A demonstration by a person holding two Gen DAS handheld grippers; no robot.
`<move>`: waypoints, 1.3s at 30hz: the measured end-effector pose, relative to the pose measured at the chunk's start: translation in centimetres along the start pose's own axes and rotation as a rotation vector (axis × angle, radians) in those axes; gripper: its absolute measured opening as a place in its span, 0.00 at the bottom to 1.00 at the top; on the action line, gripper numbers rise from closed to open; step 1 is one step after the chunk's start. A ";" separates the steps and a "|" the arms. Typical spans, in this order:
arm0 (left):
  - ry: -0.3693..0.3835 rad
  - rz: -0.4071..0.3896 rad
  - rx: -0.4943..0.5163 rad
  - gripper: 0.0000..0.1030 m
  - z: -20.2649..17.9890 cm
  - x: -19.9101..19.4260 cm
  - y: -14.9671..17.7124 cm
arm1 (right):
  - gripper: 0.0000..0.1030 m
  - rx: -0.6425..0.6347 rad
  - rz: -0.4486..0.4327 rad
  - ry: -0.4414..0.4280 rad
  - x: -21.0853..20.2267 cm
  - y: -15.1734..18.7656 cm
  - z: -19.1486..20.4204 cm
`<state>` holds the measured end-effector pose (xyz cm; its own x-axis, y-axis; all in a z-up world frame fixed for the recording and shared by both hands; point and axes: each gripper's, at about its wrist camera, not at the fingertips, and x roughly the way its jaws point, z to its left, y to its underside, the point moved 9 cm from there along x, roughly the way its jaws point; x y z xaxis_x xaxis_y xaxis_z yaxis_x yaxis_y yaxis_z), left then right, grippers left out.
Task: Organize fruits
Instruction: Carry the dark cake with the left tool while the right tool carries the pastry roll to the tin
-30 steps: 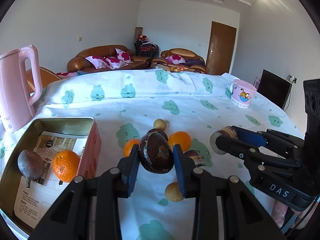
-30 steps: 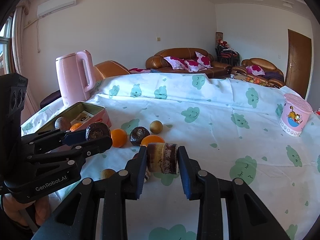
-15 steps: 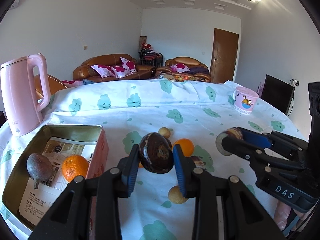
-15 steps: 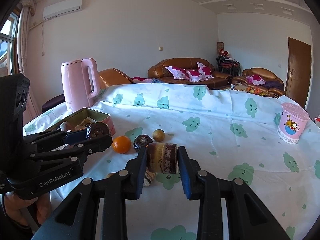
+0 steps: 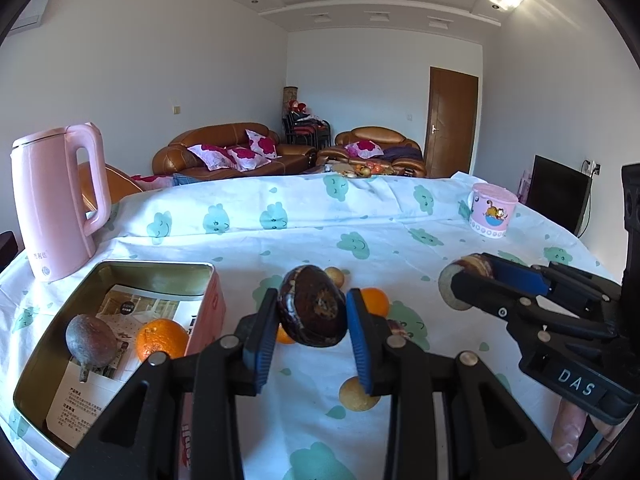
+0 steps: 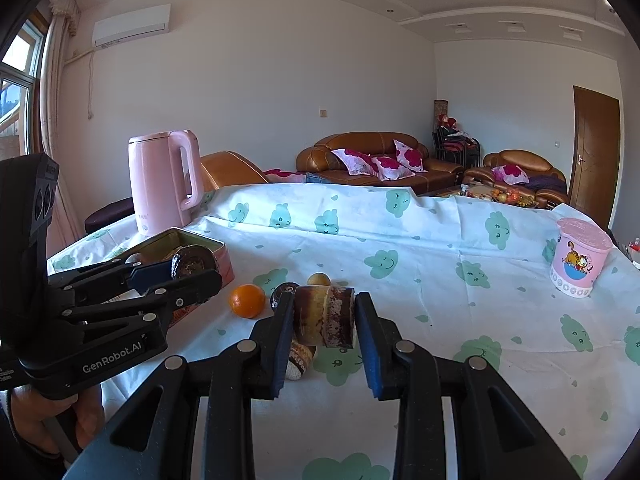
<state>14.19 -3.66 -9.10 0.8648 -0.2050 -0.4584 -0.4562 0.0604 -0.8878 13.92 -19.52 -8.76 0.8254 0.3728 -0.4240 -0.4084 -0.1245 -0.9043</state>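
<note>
The dark fruit (image 5: pixel 312 312) sits clenched in your left gripper (image 5: pixel 312 338), above the cloth just right of the tin (image 5: pixel 120 272). Carry it over the rim, lower it beside the orange (image 5: pixel 162 338), then release. Your right gripper (image 6: pixel 324 332) clasps a cut fruit piece (image 6: pixel 324 316).

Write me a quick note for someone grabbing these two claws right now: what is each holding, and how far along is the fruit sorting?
Left claw: shut on a dark brown fruit, lifted above the cloth beside the tin.
Right claw: shut on a brown banded fruit, also lifted.
Done: one orange and one grey-brown fruit lie in the tin.
Left: both held fruits, plus the loose orange, a small tan fruit and other pieces on the cloth.
</note>
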 end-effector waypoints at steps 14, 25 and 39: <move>-0.028 -0.053 0.005 0.34 0.1 -0.9 -0.4 | 0.32 -0.005 -0.050 0.002 -1.0 -0.3 0.0; -0.040 -0.080 0.004 0.34 0.2 -1.5 -0.6 | 0.32 -0.009 -0.097 0.004 -2.0 -0.6 0.1; -0.074 -0.137 0.022 0.34 0.1 -2.7 -0.9 | 0.32 -0.019 -0.158 0.016 -3.2 -0.9 0.2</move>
<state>12.31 -3.04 -7.07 0.9319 -0.1405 -0.3343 -0.3293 0.0585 -0.9424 11.60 -20.46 -6.55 0.8847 0.3746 -0.2774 -0.2659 -0.0830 -0.9604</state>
